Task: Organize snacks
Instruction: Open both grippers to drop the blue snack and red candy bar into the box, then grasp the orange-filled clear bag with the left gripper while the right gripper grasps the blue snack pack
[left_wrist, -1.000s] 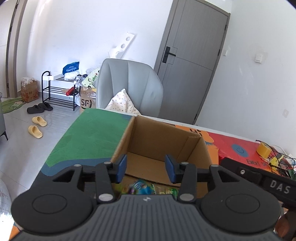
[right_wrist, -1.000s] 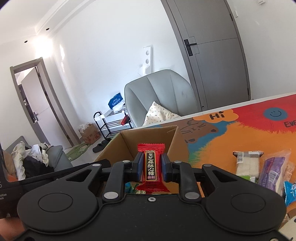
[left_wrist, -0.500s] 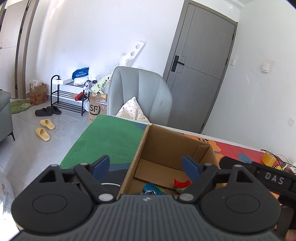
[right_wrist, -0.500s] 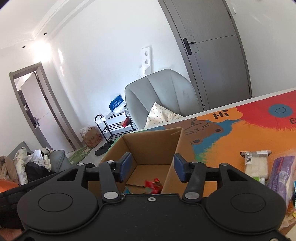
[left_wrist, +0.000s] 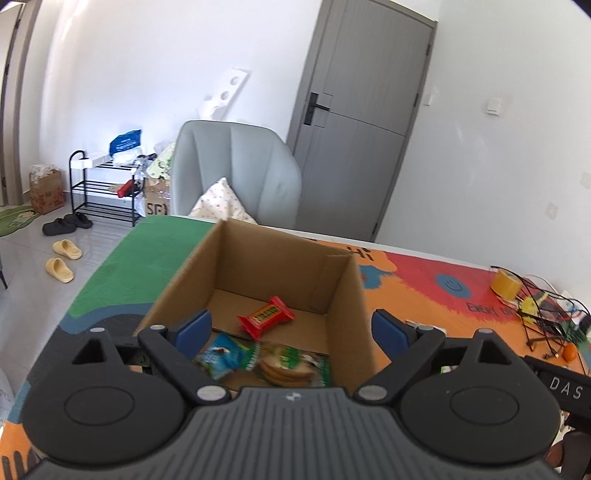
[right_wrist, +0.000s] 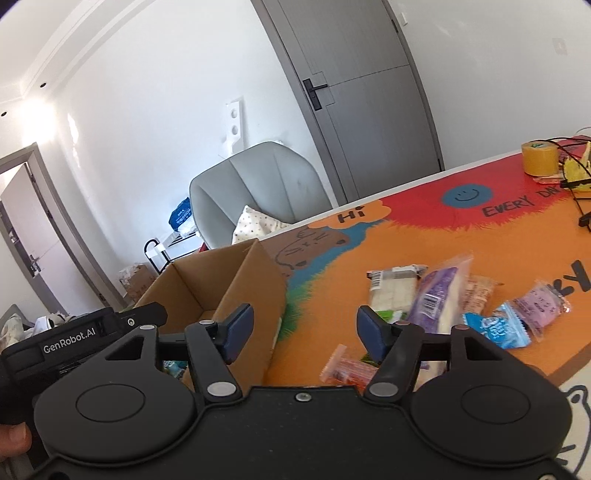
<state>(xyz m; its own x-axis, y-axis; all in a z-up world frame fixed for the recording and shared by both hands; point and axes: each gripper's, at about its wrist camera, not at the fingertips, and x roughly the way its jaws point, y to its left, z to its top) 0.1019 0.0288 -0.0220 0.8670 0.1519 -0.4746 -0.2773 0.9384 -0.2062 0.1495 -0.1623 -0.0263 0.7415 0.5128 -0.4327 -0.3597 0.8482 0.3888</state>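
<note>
At the bottom of the left wrist view, the left tongs (left_wrist: 291, 330) stand wide apart and empty over an open cardboard box (left_wrist: 343, 291). Inside the box lie a red candy (left_wrist: 265, 318), a blue-green packet (left_wrist: 225, 355) and what looks like a biscuit pack (left_wrist: 291, 363), somewhat blurred. In the right wrist view, the right tongs (right_wrist: 304, 330) also gape empty. Right of centre, loose snacks (right_wrist: 439, 299) lie scattered on the colourful counter (right_wrist: 461, 236). Farther back stands a grey chair (right_wrist: 258, 188).

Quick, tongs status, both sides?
Left tongs: open, empty, over the brown cardboard box.
Right tongs: open, empty.
</note>
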